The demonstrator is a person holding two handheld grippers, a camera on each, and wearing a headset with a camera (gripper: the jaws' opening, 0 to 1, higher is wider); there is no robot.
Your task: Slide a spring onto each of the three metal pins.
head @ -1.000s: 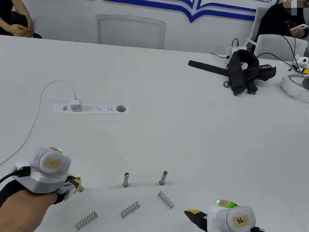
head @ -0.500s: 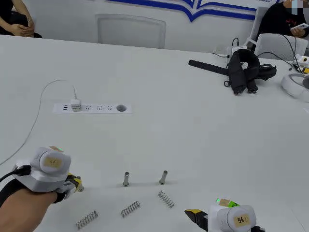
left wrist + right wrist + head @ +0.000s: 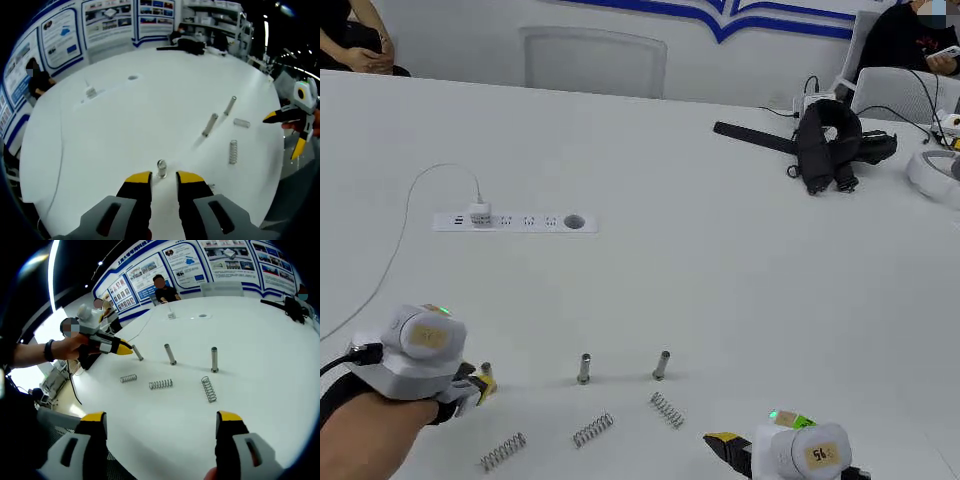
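Three metal pins stand in a row on the white table: one (image 3: 486,372) at the left, a middle pin (image 3: 584,367) and a right pin (image 3: 662,364). Three springs lie in front of them: left spring (image 3: 502,452), middle spring (image 3: 591,430), right spring (image 3: 666,409). My left gripper (image 3: 472,387) sits just behind the left pin (image 3: 161,168), its jaws a narrow gap apart and holding nothing (image 3: 163,178). My right gripper (image 3: 161,420) is wide open near the front edge, with the right spring (image 3: 208,388) ahead of it.
A white power strip (image 3: 515,221) with a plugged-in charger and cable lies mid-table. A black headset with straps (image 3: 830,140) rests at the far right. Chairs and seated people line the far side. Bare table surface lies between the strip and the pins.
The left gripper has drawn back a little from the left pin, which now shows standing free beside its tips. The right gripper has barely moved.
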